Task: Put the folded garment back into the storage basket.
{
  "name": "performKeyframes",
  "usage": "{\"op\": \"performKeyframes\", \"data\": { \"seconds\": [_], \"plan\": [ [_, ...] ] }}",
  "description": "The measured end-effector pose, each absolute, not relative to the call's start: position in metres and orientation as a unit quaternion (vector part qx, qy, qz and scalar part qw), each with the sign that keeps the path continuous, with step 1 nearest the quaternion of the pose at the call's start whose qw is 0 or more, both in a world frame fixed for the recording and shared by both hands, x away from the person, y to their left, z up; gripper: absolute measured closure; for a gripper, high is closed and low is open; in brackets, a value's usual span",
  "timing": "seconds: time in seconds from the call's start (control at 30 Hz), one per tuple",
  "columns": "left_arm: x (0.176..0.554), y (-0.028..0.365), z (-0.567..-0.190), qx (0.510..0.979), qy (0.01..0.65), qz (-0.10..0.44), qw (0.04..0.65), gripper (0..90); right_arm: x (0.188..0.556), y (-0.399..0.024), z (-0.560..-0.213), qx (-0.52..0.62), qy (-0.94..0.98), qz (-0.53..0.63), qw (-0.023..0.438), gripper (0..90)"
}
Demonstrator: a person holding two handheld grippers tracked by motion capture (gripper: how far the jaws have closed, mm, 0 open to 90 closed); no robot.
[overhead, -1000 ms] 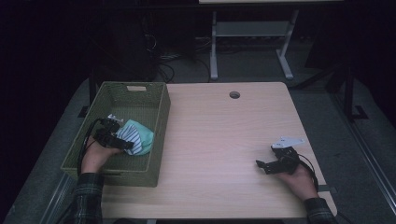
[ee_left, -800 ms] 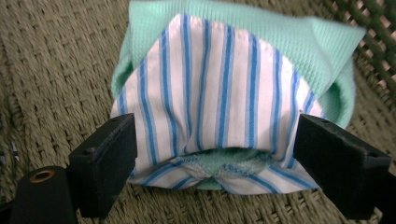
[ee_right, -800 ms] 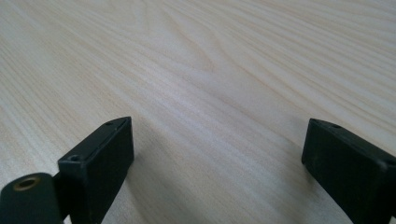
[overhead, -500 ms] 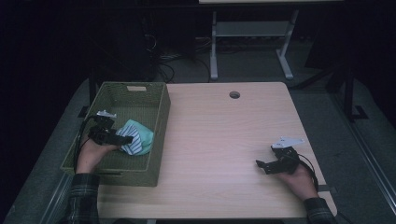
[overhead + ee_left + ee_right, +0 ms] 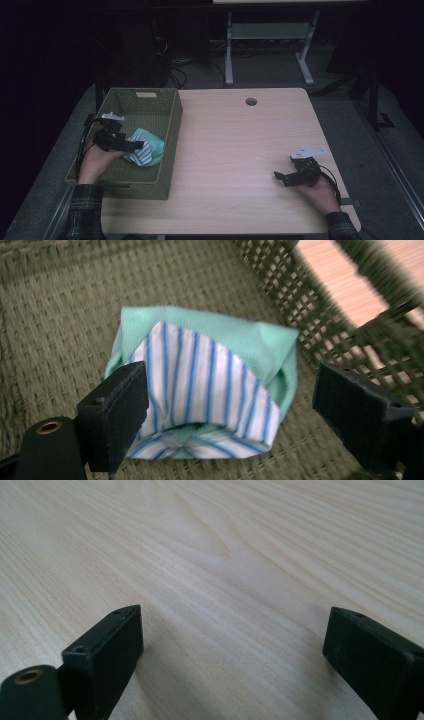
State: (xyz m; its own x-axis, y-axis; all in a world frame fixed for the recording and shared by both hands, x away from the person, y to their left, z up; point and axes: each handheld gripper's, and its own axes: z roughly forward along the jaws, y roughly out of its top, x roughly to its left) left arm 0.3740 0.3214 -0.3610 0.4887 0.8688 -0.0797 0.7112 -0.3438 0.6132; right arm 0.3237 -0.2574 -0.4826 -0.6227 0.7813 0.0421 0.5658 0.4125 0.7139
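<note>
A folded cloth, mint green with a blue-and-white striped panel, lies on the floor of an olive woven basket at the table's left. My left gripper is inside the basket, open, its jaws spread either side of the cloth and just short of it, nothing held. My right gripper rests low over the bare wood near the table's front right, open, with only tabletop between its jaws.
The basket's right wall stands close beside the cloth. The light wooden table has a round cable hole at the back. A white-legged stand and cables are on the dark floor behind.
My left gripper has drawn back toward the basket's left side, away from the cloth, which stays on the basket floor. The right gripper has not moved.
</note>
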Motion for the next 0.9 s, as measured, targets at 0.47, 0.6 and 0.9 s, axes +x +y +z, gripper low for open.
{"op": "performKeyframes", "data": {
  "seconds": [0.47,0.6,0.9],
  "plan": [
    [0.37,0.302,-0.342,0.811,0.471,0.135,0.319,14.5,0.324,-0.258,-0.483,0.405,0.828,0.356,0.152,8.7],
    [0.369,0.295,-0.337,0.814,0.463,0.135,0.323,14.5,0.324,-0.258,-0.483,0.406,0.828,0.357,0.151,8.7],
    [0.364,0.266,-0.326,0.821,0.44,0.137,0.336,14.5,0.324,-0.258,-0.483,0.406,0.828,0.357,0.151,8.7]
  ]
}}
